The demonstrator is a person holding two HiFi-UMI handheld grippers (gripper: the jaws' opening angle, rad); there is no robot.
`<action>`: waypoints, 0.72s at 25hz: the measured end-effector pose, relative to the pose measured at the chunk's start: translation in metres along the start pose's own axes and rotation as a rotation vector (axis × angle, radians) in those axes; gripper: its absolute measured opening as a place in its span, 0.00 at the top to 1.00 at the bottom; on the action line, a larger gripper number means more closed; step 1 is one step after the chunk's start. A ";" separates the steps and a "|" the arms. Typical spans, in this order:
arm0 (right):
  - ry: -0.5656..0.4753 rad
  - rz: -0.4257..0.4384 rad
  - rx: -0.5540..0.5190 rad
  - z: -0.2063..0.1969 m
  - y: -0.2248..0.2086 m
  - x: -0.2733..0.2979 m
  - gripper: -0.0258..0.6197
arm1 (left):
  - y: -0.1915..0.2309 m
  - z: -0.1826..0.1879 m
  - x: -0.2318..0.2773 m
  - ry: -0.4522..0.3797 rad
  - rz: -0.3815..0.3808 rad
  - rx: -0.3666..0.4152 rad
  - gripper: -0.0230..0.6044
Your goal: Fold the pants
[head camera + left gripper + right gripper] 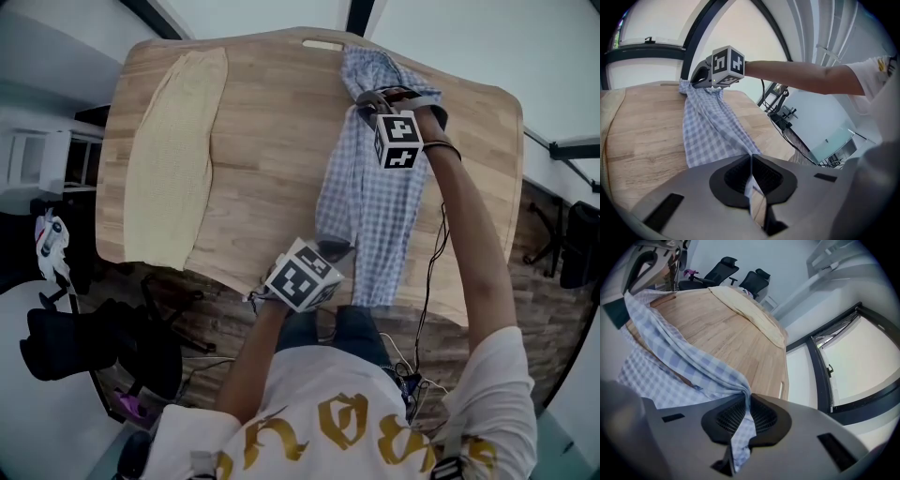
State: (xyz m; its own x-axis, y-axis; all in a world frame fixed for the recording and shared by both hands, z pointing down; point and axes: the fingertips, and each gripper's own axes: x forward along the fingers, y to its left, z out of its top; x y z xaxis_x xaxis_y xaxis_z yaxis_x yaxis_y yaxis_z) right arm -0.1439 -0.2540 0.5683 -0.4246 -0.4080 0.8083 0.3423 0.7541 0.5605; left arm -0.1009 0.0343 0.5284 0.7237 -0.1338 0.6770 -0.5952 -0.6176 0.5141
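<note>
A pale wooden table (272, 141) with rounded corners stands on a dark, plank-patterned floor (542, 309). In the right gripper view, two black office chairs (723, 266) sit past its far end against a plain white wall (787, 258). Tall windows (865, 364) in dark frames let in bright, even daylight. Another black chair (75, 342) stands beside the table.

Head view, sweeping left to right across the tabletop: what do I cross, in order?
cream cloth → bare wood of the table → blue checked pants → person's right forearm
</note>
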 end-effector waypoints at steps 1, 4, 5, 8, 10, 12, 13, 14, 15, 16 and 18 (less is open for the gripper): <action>-0.010 -0.003 0.001 -0.004 0.002 -0.003 0.88 | -0.007 0.005 0.005 -0.004 0.001 0.004 0.89; -0.039 -0.006 0.011 -0.018 0.010 -0.009 0.88 | -0.026 0.019 0.024 -0.013 0.005 0.006 0.89; -0.043 -0.003 0.011 -0.025 0.014 -0.010 0.88 | -0.031 0.023 0.031 -0.014 0.006 0.002 0.89; -0.049 0.006 0.009 -0.046 0.024 -0.012 0.88 | -0.045 0.037 0.052 -0.018 0.014 -0.007 0.89; -0.055 0.010 0.008 -0.058 0.028 -0.014 0.88 | -0.052 0.045 0.066 -0.021 0.026 -0.005 0.89; -0.062 0.017 0.007 -0.069 0.035 -0.013 0.88 | -0.059 0.052 0.079 -0.022 0.033 -0.011 0.89; -0.066 0.022 0.007 -0.074 0.039 -0.012 0.88 | -0.062 0.055 0.085 -0.024 0.034 -0.019 0.89; -0.070 0.026 0.007 -0.078 0.042 -0.011 0.88 | -0.065 0.057 0.090 -0.026 0.033 -0.029 0.89; -0.075 0.027 0.009 -0.082 0.044 -0.010 0.88 | -0.067 0.060 0.096 -0.029 0.032 -0.040 0.89; -0.079 0.027 0.012 -0.085 0.045 -0.010 0.88 | -0.068 0.063 0.100 -0.032 0.030 -0.052 0.89; -0.085 0.027 0.025 -0.092 0.048 -0.009 0.88 | -0.071 0.067 0.107 -0.031 0.027 -0.078 0.89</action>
State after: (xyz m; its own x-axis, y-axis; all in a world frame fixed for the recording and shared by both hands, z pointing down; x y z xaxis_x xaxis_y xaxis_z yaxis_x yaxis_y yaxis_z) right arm -0.0464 -0.2614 0.6050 -0.4851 -0.3429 0.8044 0.3345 0.7772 0.5330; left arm 0.0424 0.0117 0.5289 0.7166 -0.1747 0.6753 -0.6393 -0.5516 0.5357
